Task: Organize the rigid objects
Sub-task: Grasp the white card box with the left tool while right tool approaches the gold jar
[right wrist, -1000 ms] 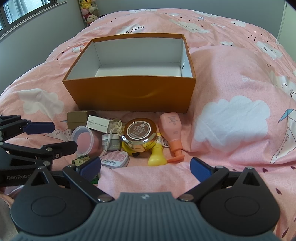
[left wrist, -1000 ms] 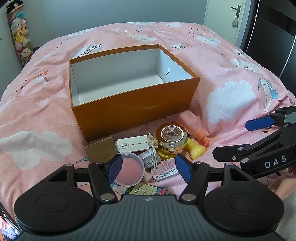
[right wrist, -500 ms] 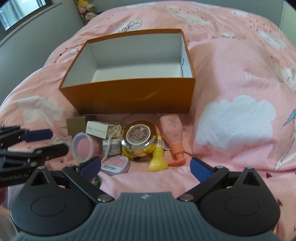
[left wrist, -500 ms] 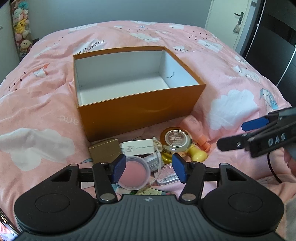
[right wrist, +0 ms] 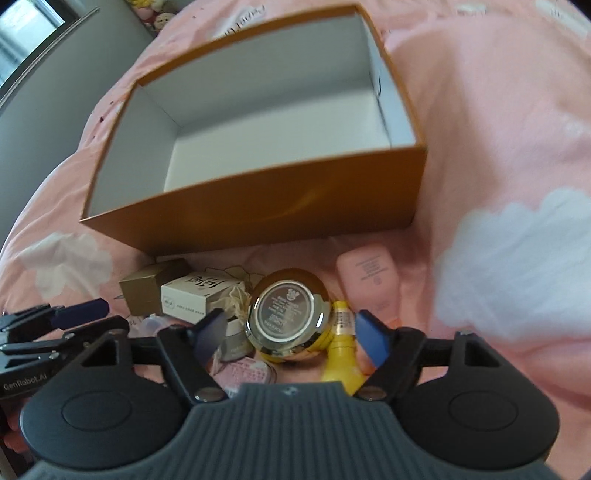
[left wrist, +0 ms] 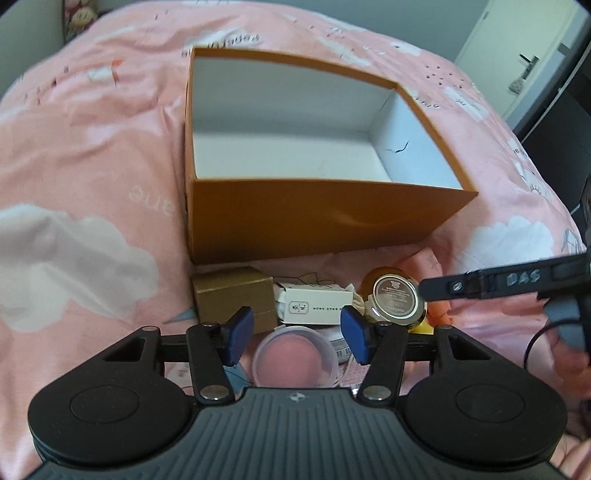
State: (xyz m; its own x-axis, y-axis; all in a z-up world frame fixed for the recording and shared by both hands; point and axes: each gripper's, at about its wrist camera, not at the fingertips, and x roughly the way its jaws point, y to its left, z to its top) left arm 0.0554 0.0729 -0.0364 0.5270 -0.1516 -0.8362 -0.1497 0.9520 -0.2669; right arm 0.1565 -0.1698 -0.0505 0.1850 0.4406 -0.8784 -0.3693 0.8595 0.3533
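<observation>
An open orange box [left wrist: 325,218] [right wrist: 258,218] with a white inside sits empty on the pink bed. In front of it lies a pile: a brown carton [left wrist: 232,291], a white carton [left wrist: 314,304], a round gold compact [left wrist: 397,297] [right wrist: 286,314], a pink-lidded tub [left wrist: 295,360], a pink tube [right wrist: 369,277] and a yellow bottle [right wrist: 341,354]. My left gripper [left wrist: 297,334] is open just above the pink tub. My right gripper [right wrist: 291,338] is open, its fingers on either side of the gold compact, close above it.
The pink quilt with white clouds [left wrist: 74,266] spreads all around. A small grey jar [right wrist: 234,338] and a pink barcode case [right wrist: 247,373] lie under the right gripper. A door [left wrist: 517,55] stands far right; plush toys [left wrist: 77,14] are at the back left.
Both grippers have moved forward and down toward the pile. The right gripper has closed in over the gold compact; the left now hangs over the pink tub.
</observation>
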